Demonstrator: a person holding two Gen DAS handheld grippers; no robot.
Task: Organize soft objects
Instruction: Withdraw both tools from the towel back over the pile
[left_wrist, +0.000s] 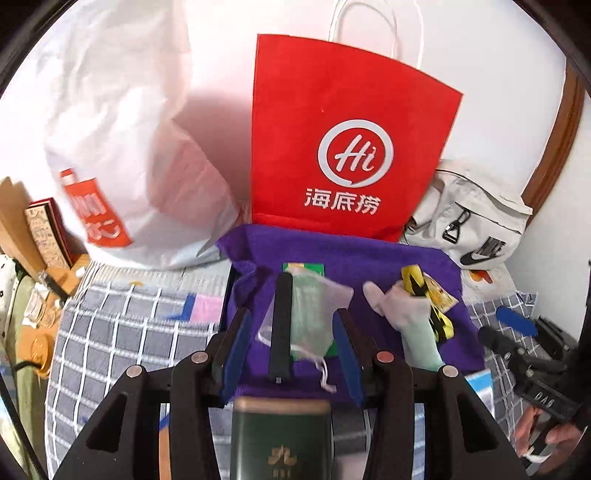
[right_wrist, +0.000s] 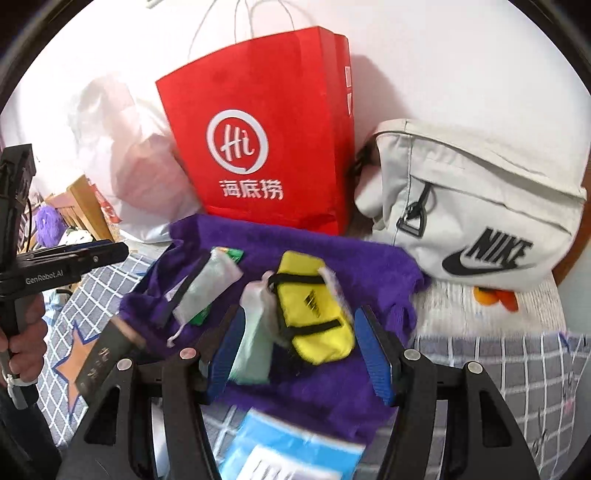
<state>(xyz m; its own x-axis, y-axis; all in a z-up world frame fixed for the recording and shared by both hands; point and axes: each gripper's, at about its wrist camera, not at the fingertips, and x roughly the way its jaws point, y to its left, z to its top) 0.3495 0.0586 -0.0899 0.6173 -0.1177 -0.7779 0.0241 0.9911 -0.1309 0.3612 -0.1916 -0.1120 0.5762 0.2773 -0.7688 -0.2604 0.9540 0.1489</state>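
Both your grippers are wide open with nothing in them: the left gripper is lined up on the mesh drawstring pouch, and the right gripper straddles the yellow pouch and the pale sock, all lying on the purple towel. I'd say the risk is your right jaws closing on both things at once, or pinching towel pile and dragging the whole lot. That black strip lying on the mesh pouch could get grabbed too.

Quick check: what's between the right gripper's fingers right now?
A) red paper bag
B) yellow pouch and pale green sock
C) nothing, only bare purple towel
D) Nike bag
B: the open right gripper frames the yellow pouch and pale green sock, both lying on the purple towel.
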